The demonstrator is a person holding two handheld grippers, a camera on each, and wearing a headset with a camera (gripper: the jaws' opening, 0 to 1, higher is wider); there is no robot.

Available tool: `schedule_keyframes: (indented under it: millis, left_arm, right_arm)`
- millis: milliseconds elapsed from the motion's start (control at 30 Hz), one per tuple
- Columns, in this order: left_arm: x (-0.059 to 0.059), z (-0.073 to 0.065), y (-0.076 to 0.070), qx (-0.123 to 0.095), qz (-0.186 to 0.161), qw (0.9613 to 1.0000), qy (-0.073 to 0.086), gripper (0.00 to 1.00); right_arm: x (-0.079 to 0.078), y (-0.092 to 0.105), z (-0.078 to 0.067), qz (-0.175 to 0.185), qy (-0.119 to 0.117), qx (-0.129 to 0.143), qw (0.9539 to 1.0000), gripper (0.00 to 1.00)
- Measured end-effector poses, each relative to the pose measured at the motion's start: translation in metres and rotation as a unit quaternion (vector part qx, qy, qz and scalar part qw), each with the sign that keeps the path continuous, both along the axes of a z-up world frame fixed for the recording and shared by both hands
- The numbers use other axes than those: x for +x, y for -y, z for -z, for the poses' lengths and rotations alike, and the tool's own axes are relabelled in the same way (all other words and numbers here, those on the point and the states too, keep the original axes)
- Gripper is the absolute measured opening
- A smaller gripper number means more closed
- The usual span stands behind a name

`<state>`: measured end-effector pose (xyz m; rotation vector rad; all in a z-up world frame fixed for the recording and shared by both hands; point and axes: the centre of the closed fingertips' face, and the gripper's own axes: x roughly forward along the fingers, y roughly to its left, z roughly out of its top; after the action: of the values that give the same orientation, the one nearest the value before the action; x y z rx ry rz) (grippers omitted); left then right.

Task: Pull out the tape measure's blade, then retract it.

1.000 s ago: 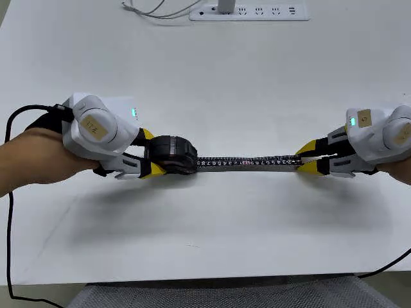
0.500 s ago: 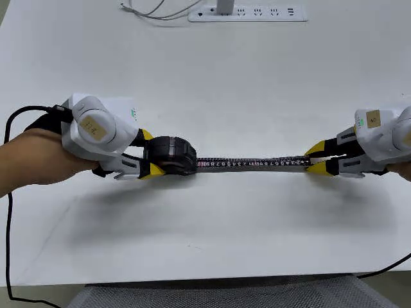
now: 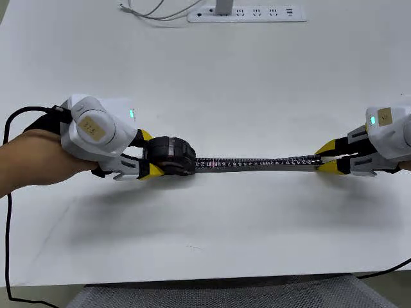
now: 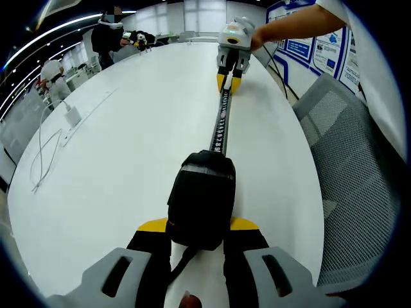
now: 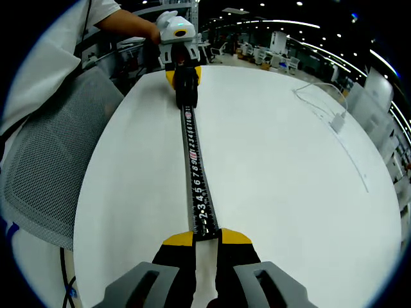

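The black tape measure case (image 3: 171, 156) sits on the white table, held between the yellow-tipped jaws of my left gripper (image 3: 149, 154); in the left gripper view the case (image 4: 201, 196) fills the space between the jaws. Its dark blade (image 3: 257, 163) with white numerals runs right to my right gripper (image 3: 326, 158), which is shut on the blade's end. In the right gripper view the blade (image 5: 195, 186) stretches away from the right gripper (image 5: 205, 240) to the far case (image 5: 185, 77). The left gripper view shows the blade (image 4: 221, 122) leading to the other gripper (image 4: 228, 80).
A white power strip (image 3: 247, 13) with cables (image 3: 151, 9) lies at the table's far edge. A mesh chair (image 3: 212, 294) stands below the near edge. A black cable (image 3: 9, 212) hangs at the left. People stand far off in the left gripper view.
My right gripper has moved to the right with the blade's end, and more blade has come out of the case. The left gripper and case have stayed put.
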<state>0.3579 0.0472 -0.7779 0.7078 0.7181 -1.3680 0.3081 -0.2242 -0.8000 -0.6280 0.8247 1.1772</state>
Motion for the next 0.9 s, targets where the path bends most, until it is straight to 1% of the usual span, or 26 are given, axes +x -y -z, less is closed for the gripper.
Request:
schedule_keyframes:
  millis: [167,633,800,867,900]
  left_arm:
    - [0.0,0.0,0.0,0.0,0.0,1.0,0.0,0.26]
    - [0.001,0.0,0.0,0.001,0.0,1.0,0.001,0.26]
    - [0.001,0.0,0.0,0.0,-0.004,1.0,0.004,0.27]
    - [-0.001,0.0,0.001,0.001,-0.002,0.9999,0.011,0.27]
    - [-0.001,0.0,0.001,0.0,-0.002,0.9999,0.011,0.27]
  right_arm:
    - [0.0,0.001,0.0,0.006,-0.004,0.002,1.0,0.06]
    - [0.0,0.012,0.001,0.006,-0.005,-0.012,0.9999,0.07]
    - [-0.001,0.012,0.001,0.005,-0.002,-0.012,0.9999,0.07]
    - [-0.001,0.011,0.001,-0.001,0.001,-0.018,0.9998,0.08]
    - [-0.001,0.011,0.001,-0.003,0.001,-0.02,0.9998,0.08]
